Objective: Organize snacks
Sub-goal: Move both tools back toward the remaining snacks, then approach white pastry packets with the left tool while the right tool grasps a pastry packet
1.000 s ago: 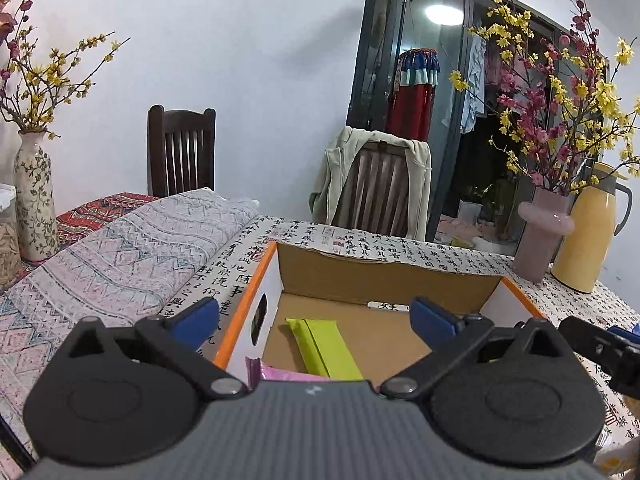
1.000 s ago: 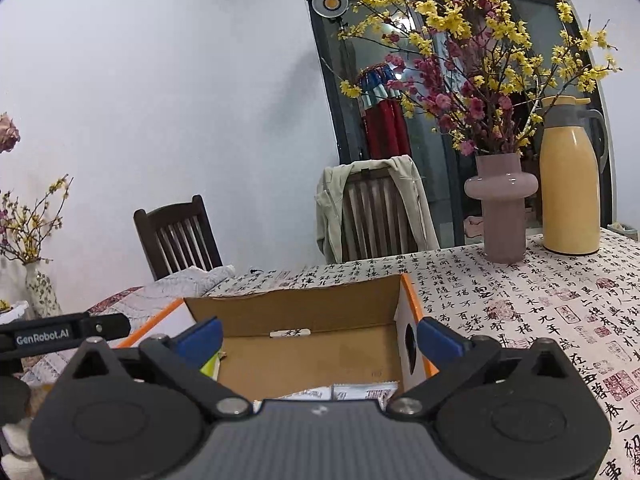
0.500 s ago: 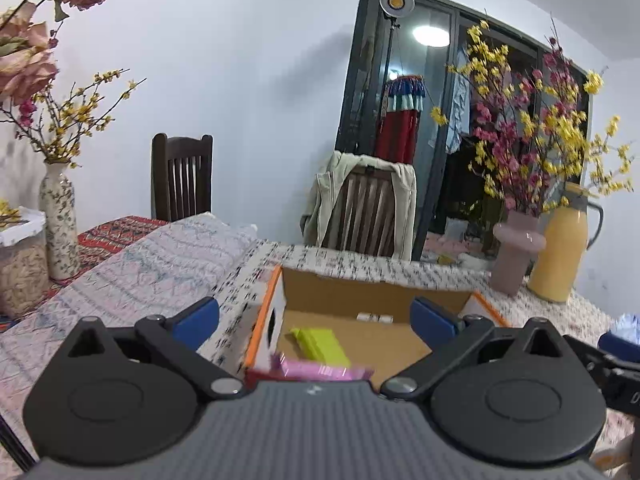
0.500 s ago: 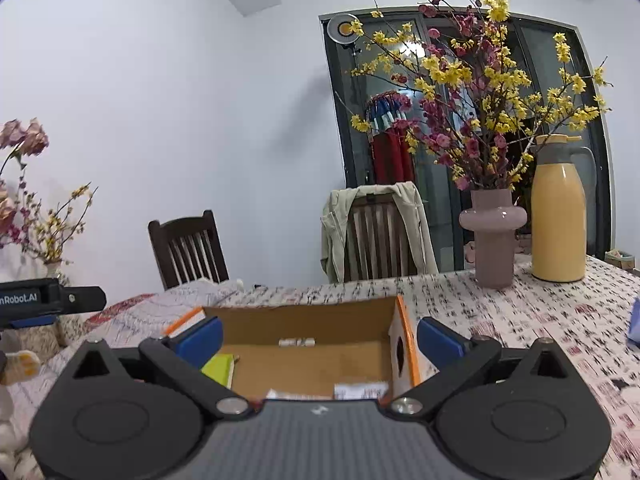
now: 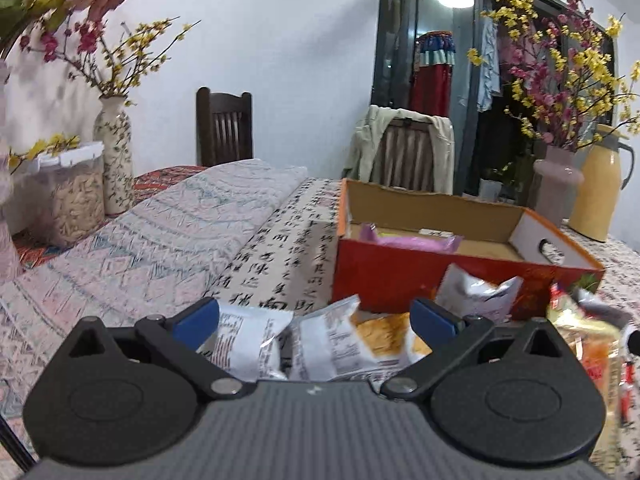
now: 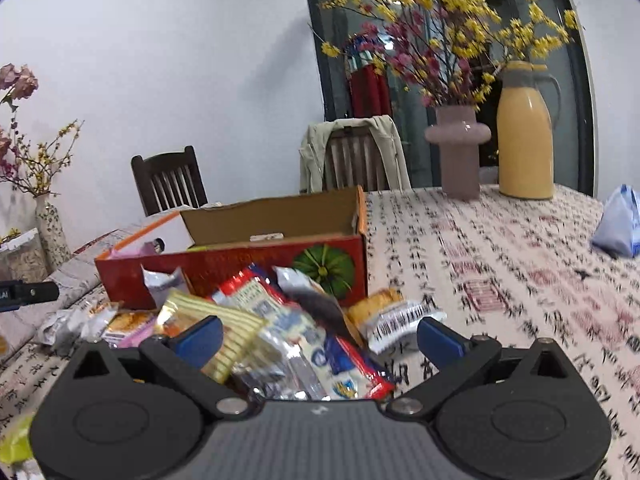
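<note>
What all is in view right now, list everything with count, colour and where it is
cardboard box: one, red outside, brown inside, open, on the table
pink packet: one, inside the box
snack packets: a loose pile, count unclear, silver, red, yellow, in front of the box
tablecloth: one, cream with black characters
pink vase: one, with red and yellow blossoms, far side of table
yellow thermos: one, beside the pink vase
blue bag: one, right edge of table
patterned vase: one, white, left end
clear container: one, beside it
chairs: two, dark wood, one draped with a jacket
left gripper: black, blue pads, jaws open over packets
right gripper: same, jaws open over the pile
</note>
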A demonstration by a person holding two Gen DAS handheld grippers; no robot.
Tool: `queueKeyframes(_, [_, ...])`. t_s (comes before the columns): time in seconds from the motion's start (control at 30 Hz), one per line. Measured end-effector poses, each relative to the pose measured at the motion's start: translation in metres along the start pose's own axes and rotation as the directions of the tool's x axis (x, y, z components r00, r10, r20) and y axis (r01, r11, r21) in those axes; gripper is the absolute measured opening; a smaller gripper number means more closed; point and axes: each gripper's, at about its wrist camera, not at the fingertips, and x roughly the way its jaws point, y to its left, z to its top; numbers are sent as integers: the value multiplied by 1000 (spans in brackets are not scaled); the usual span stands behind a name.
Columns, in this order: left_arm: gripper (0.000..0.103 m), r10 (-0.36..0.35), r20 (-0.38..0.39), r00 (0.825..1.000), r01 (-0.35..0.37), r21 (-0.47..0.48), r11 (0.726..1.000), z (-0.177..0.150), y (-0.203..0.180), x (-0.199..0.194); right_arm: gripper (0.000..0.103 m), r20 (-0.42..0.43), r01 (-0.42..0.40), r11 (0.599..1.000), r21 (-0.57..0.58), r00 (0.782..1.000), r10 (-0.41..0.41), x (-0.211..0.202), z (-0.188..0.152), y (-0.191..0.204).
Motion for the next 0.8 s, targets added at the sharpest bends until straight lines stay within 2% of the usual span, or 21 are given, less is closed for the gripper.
queueKeyframes(0.1, [103, 8, -4, 1000, -8, -17, 1000, -2, 1, 5, 103, 24, -17, 1000, 3, 1000, 17, -1, -2, -1])
queueKeyframes(0.33, [103, -6, -8, 1000, 5, -20, 1000, -2, 1, 6, 103, -19, -65, 997, 39, 998, 66, 7, -1, -6])
queueKeyframes(0.8, [103, -15, 2, 1000, 15, -38, 999, -3, 4, 5, 103, -38, -76, 995, 64, 996, 79, 12, -1, -10])
